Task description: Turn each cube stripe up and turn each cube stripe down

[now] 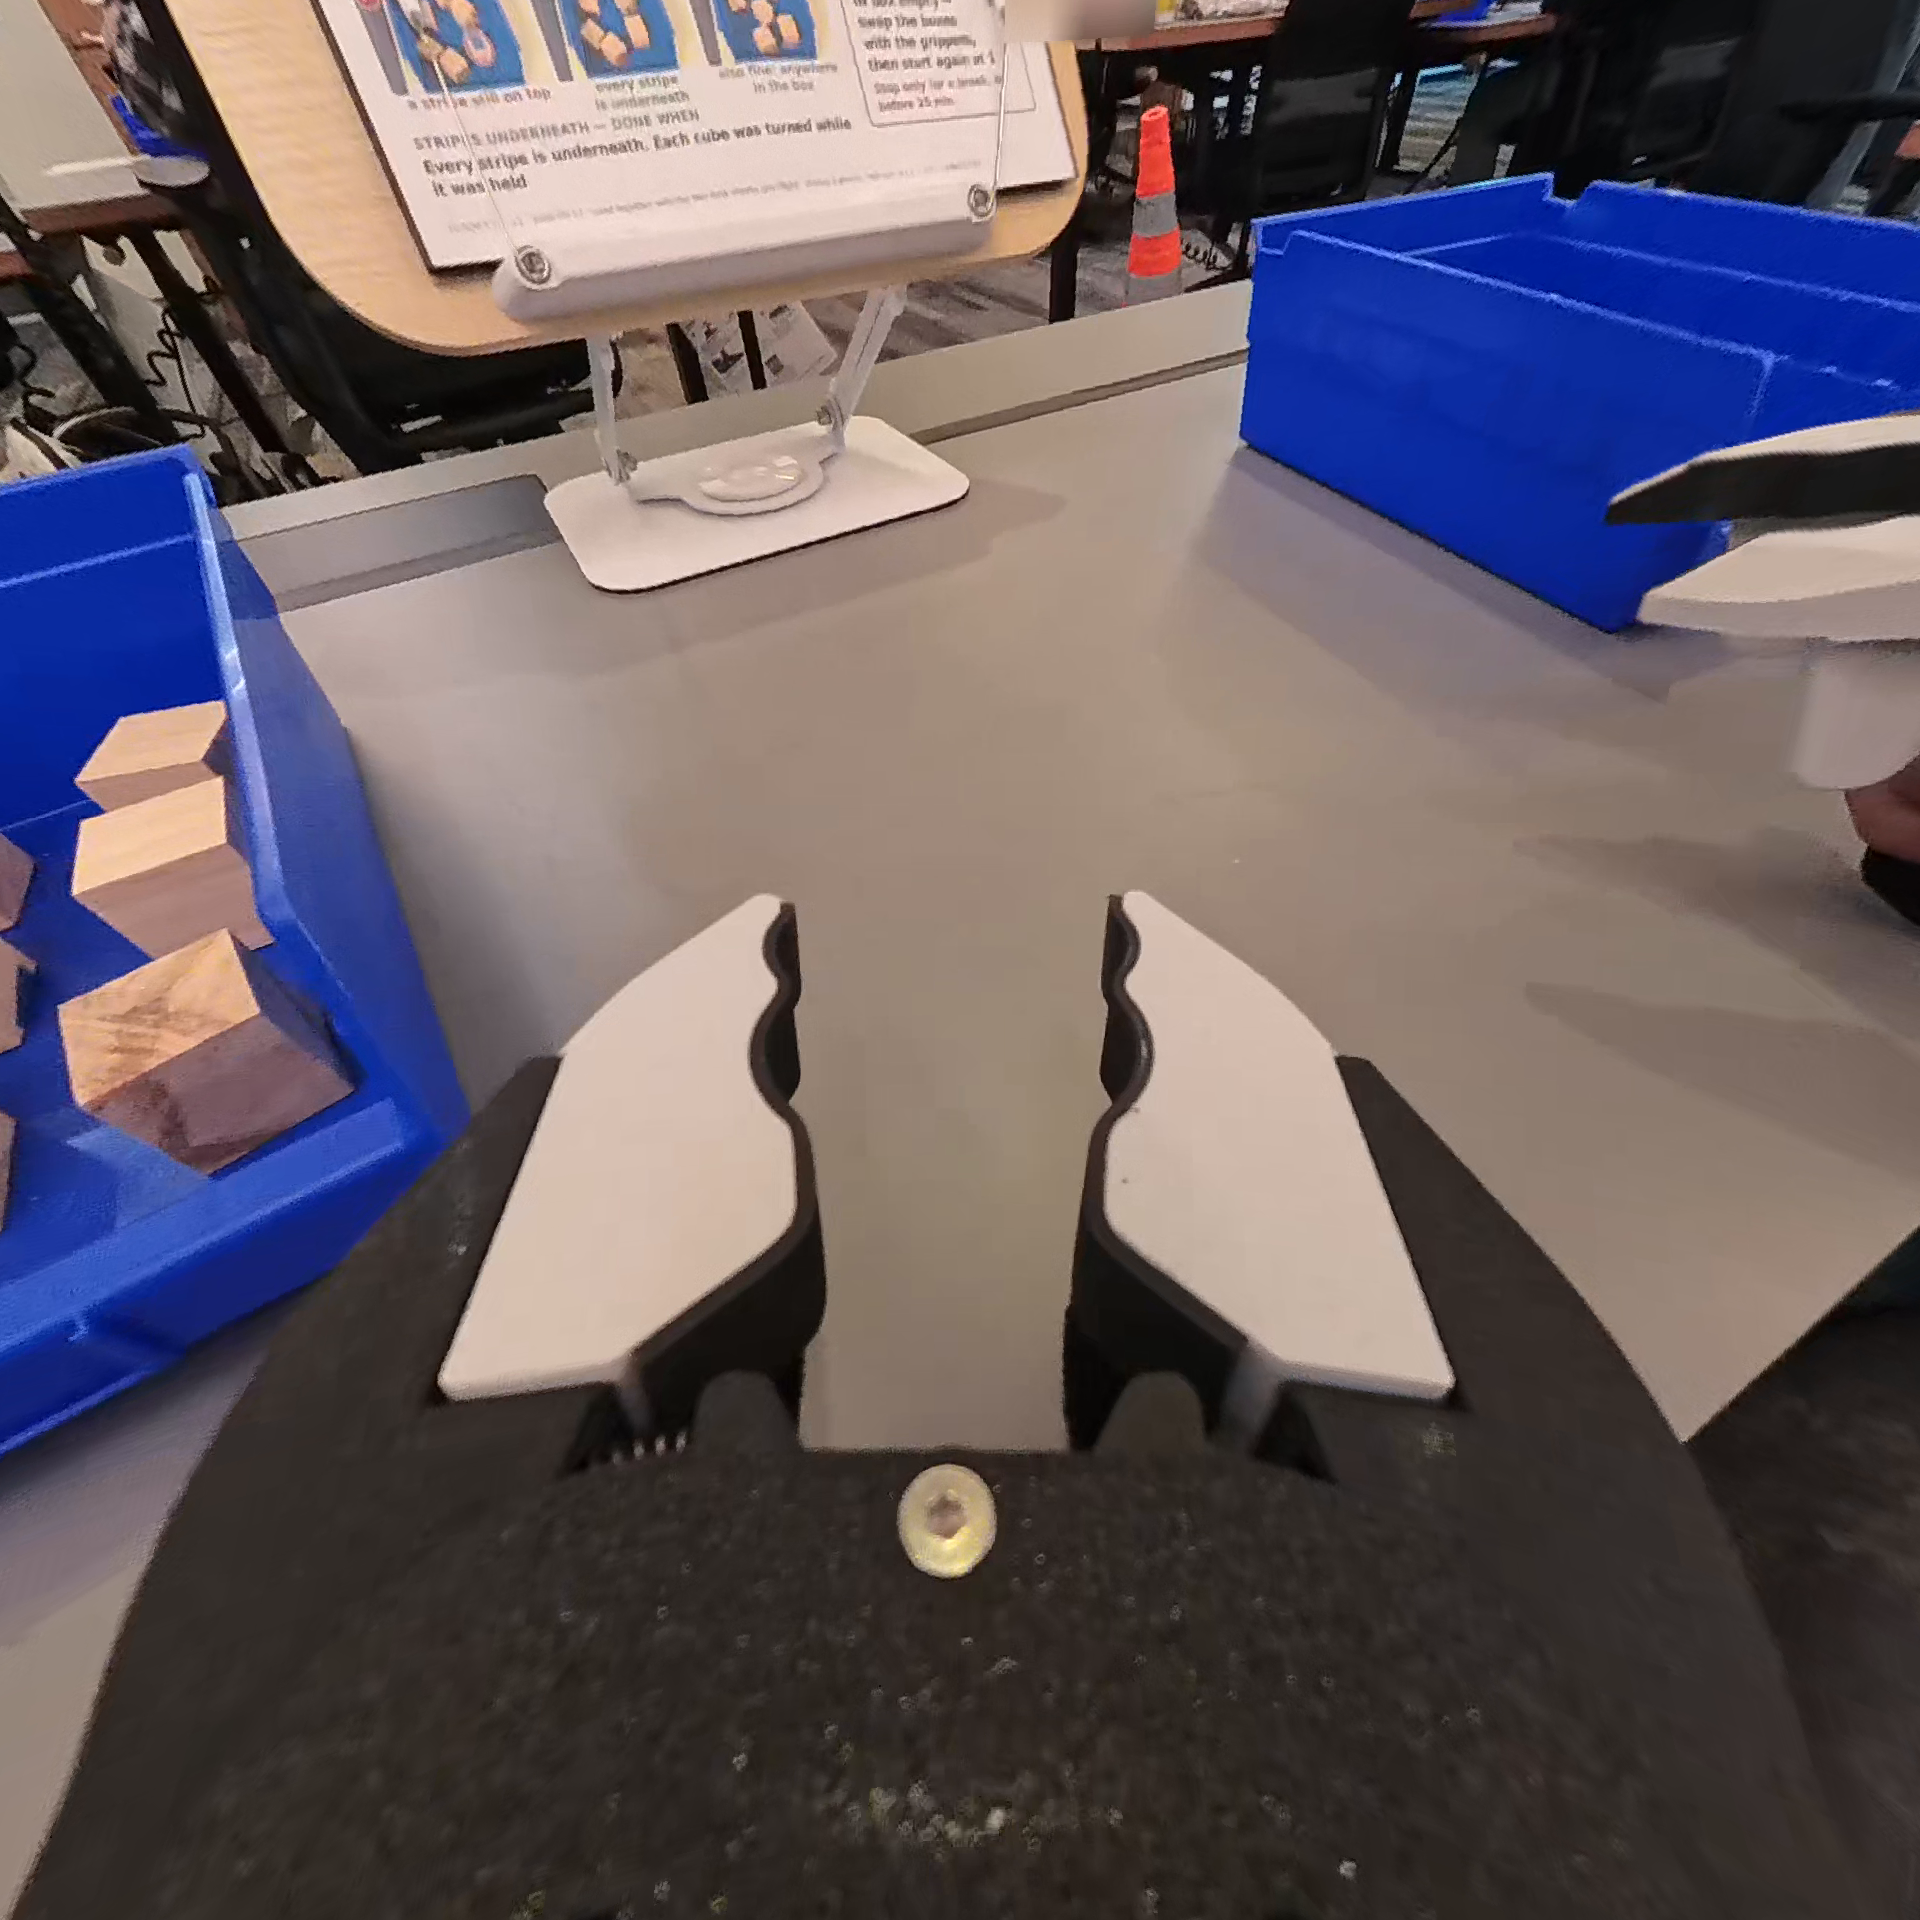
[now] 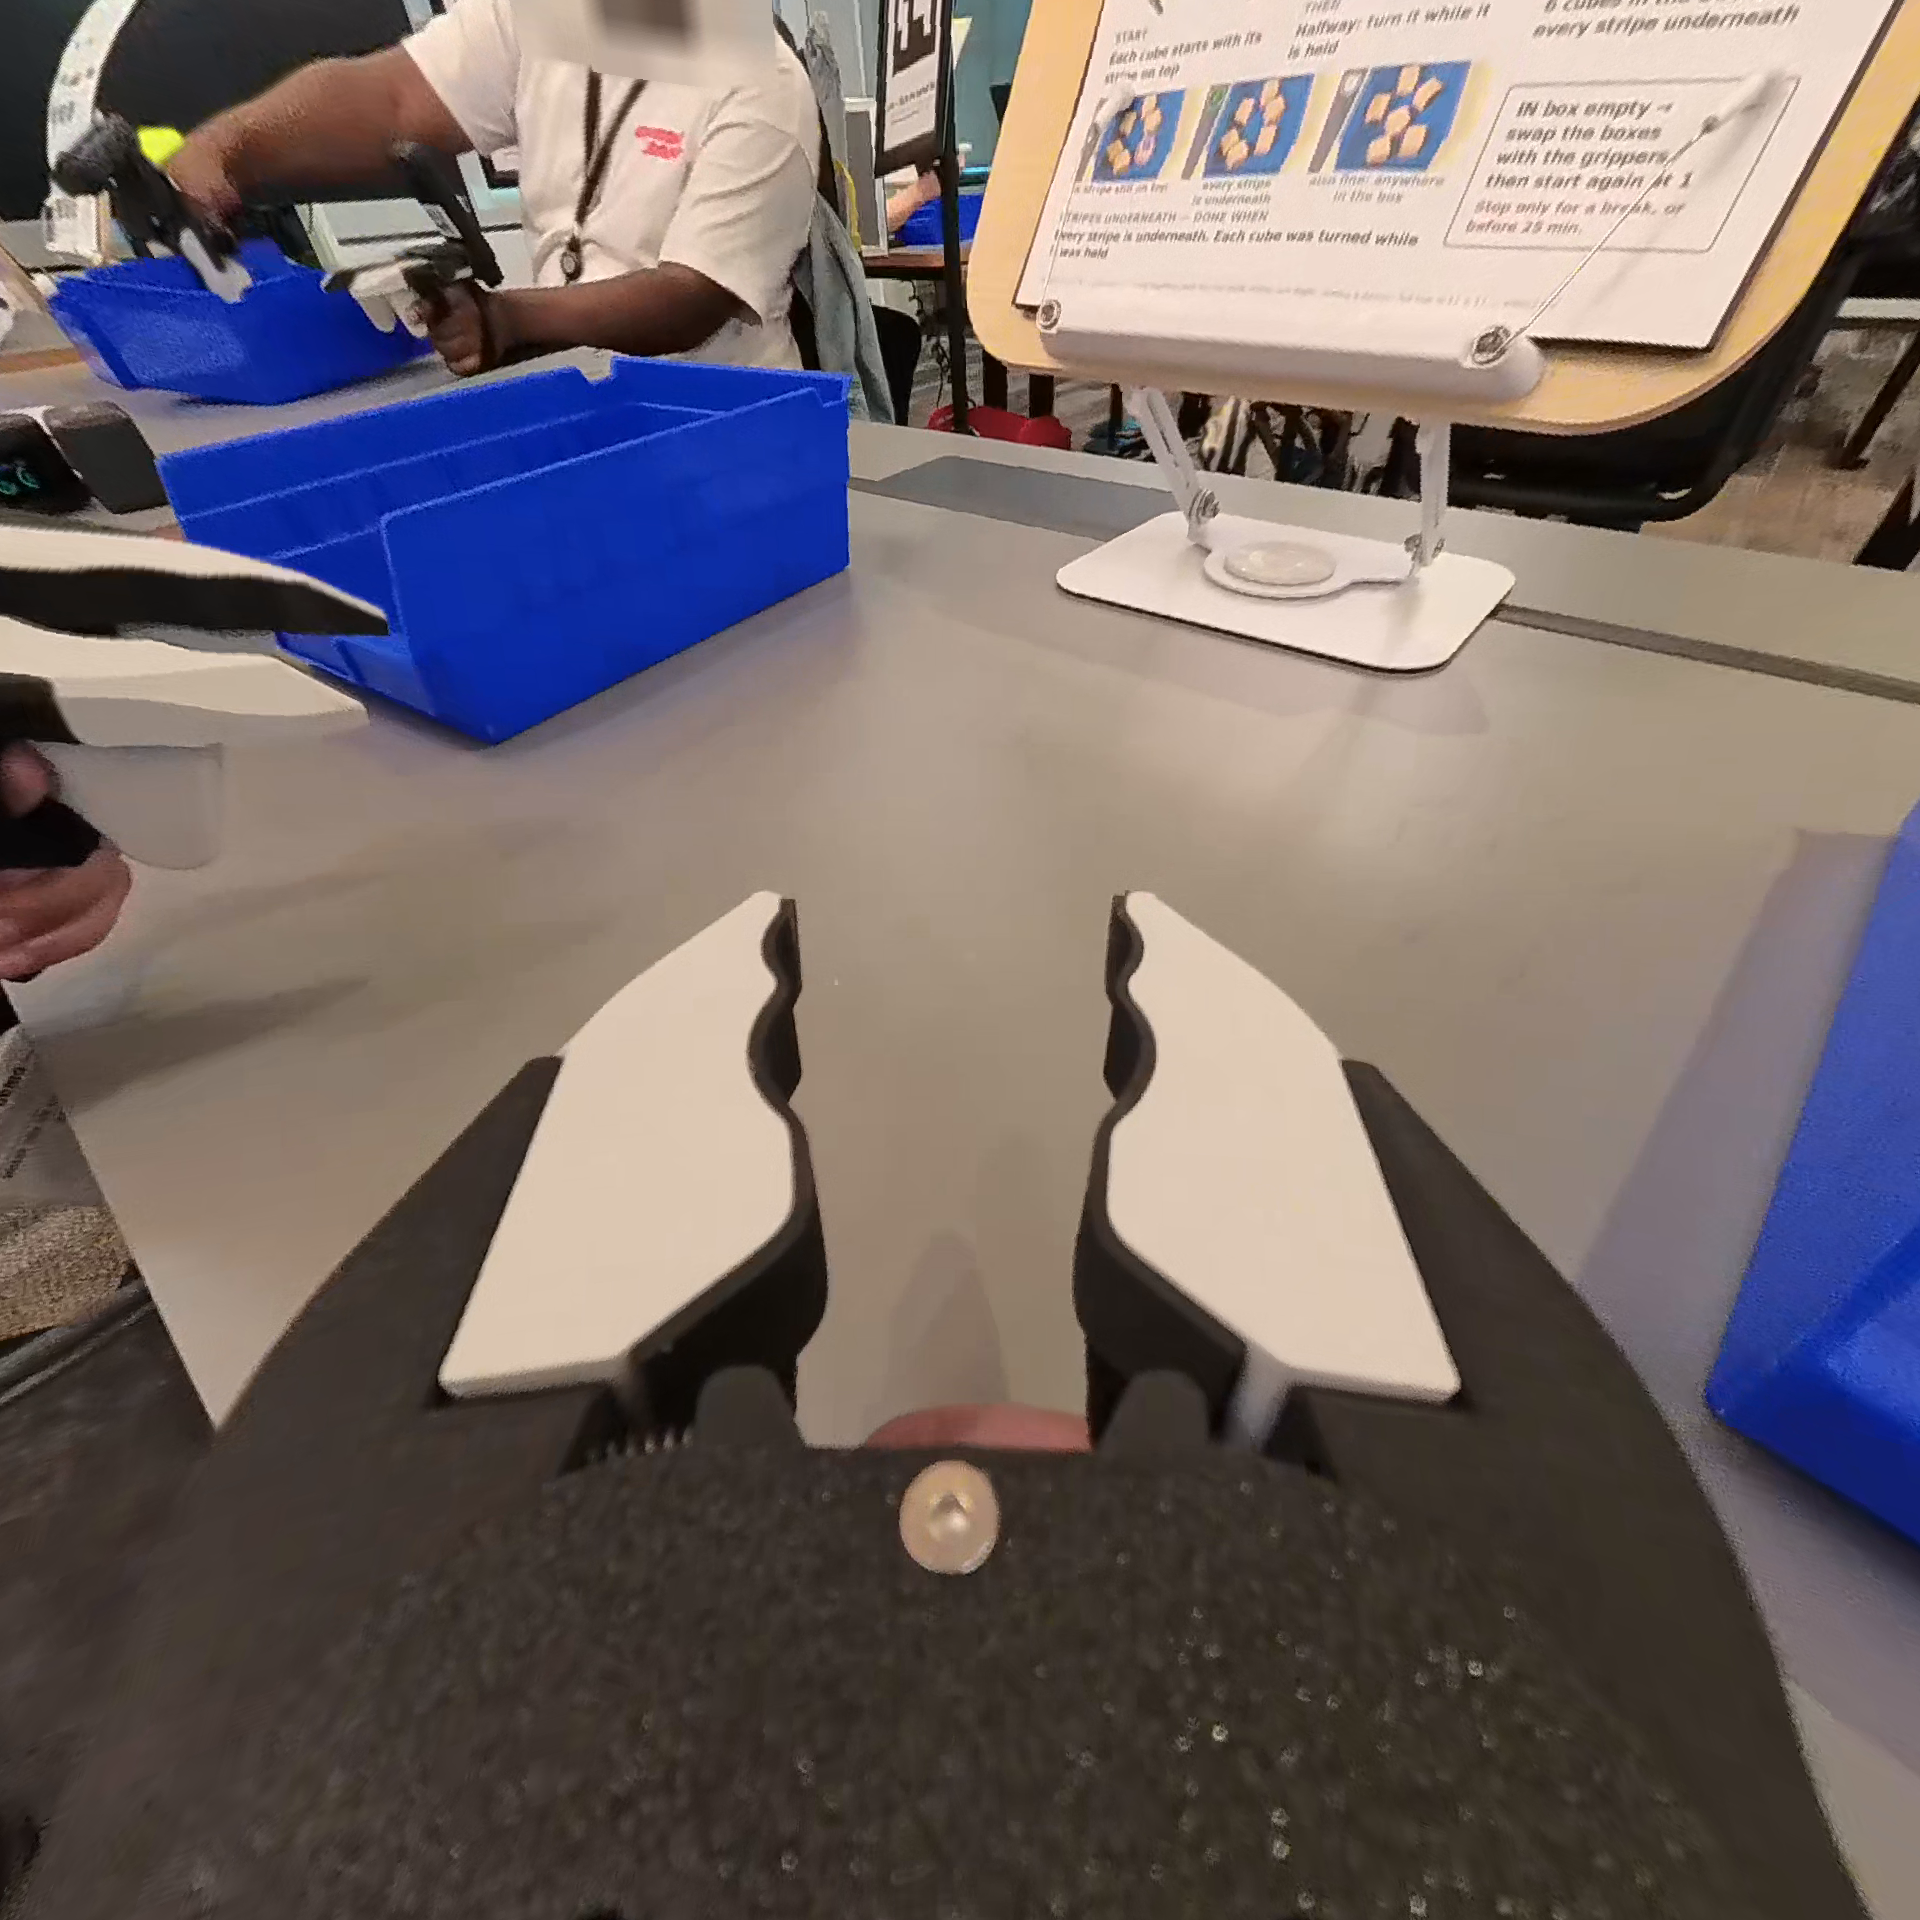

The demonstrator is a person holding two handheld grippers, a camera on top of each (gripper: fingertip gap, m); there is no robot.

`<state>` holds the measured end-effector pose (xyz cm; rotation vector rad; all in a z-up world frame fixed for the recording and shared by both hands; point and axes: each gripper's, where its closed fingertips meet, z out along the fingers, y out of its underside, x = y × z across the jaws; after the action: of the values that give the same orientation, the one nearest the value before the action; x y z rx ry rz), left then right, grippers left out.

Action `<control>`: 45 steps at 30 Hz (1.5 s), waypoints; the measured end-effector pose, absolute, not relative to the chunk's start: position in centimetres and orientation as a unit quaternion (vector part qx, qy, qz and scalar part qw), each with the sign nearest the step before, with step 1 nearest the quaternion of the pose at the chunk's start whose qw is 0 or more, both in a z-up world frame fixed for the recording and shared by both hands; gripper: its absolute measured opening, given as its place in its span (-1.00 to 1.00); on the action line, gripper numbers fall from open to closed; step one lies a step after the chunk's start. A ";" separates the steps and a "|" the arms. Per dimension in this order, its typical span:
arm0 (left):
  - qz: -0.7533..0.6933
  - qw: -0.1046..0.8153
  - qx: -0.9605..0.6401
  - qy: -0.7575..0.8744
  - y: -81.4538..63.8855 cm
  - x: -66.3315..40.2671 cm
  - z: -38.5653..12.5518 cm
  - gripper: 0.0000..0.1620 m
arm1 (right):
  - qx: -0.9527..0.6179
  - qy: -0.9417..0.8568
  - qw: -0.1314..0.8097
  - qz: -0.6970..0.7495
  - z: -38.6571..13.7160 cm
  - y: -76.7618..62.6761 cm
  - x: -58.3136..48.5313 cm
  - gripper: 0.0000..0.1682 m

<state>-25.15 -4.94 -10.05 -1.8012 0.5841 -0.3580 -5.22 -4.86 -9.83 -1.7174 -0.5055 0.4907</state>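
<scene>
My left gripper point(image 1: 951, 914) hovers over the grey bench point(image 1: 1039, 727), fingers point(image 1: 675, 1122) spread, nothing between them. My right gripper point(image 2: 951, 914) likewise: fingers point(image 2: 1236, 1132) spread, empty, above bare bench. The wooden cubes point(image 1: 166, 883) sit in the blue bin point(image 1: 312, 831) at the left of the left wrist view, plain faces showing; I cannot make out any stripe. A second blue bin point(image 1: 1507, 436) stands at far right. A document stand point(image 1: 758, 488) stands at the bench's far edge.
</scene>
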 end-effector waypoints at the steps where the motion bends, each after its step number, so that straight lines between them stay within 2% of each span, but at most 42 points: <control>1: -0.154 0.569 -0.768 0.249 -4.9 -25.1 -10.1 -0.32 | -0.739 -0.217 0.602 0.212 -9.7 -4.9 -5.1 -0.36; 17: -0.143 0.523 -0.801 0.252 -4.5 -25.2 -12.5 -0.34 | -0.738 -0.248 0.605 0.169 -10.0 -5.0 -5.4 -0.43; 45: -0.163 0.508 -0.813 0.234 -4.4 -25.8 -12.5 -0.36 | -0.741 -0.241 0.601 0.175 -10.1 -4.9 -5.2 -0.42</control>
<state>-25.81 -4.36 -12.47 -1.9579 0.5634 -0.3930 -5.15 -4.86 -10.11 -1.7174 -0.5585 0.4065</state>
